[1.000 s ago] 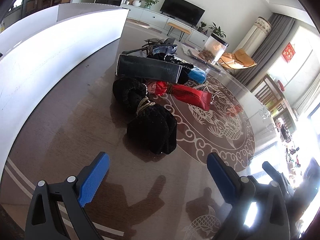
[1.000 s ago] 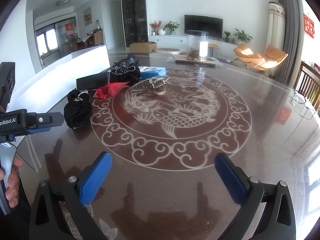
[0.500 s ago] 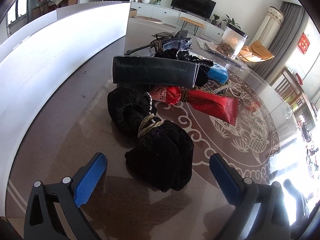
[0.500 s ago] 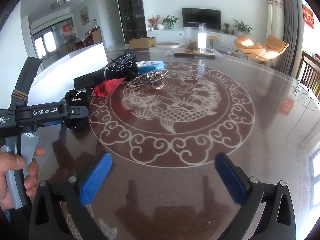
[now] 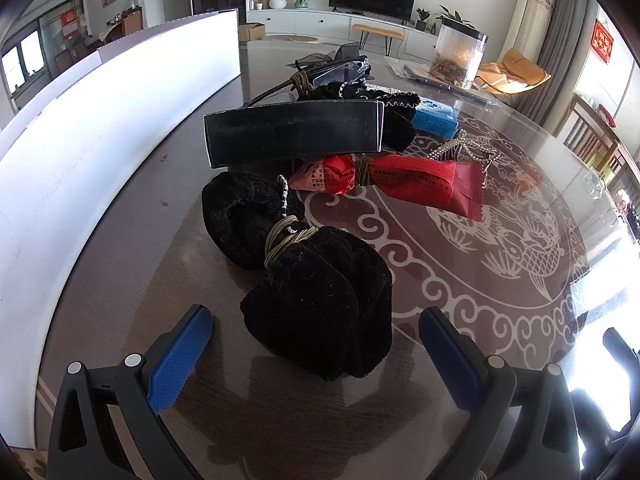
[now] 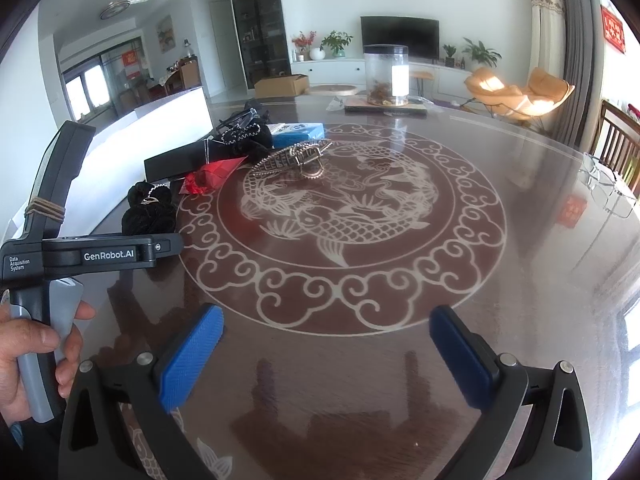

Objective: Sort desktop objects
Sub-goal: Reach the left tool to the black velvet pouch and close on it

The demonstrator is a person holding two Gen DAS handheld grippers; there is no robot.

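Looking along the left gripper [image 5: 316, 340], we see its blue pads [image 5: 180, 354] spread wide, pinching nothing, with the near end of the black velvet bundle [image 5: 308, 276] lying between them but touching neither. That bundle, cinched by a tan cord [image 5: 286, 238], rests on the dark patterned table [image 5: 500, 240] and runs toward 11 o'clock. Beyond it at 12 o'clock a black box [image 5: 294, 134] stands on its long edge; the red packet [image 5: 404, 186] lies just beside it toward 1 o'clock, with a blue carton [image 5: 434, 120] farther back. A white board [image 5: 120, 112] curves along 9 to 11 o'clock.

Turning to the right wrist view, we find the right gripper [image 6: 326, 344] equally spread and holding nothing, over bare table. The bundle [image 6: 148, 210] sits at 10 o'clock, well apart from it, and a metal hair claw [image 6: 294, 160] lies near 12 o'clock. At 9 o'clock a hand [image 6: 36, 360] grips the left tool's handle.
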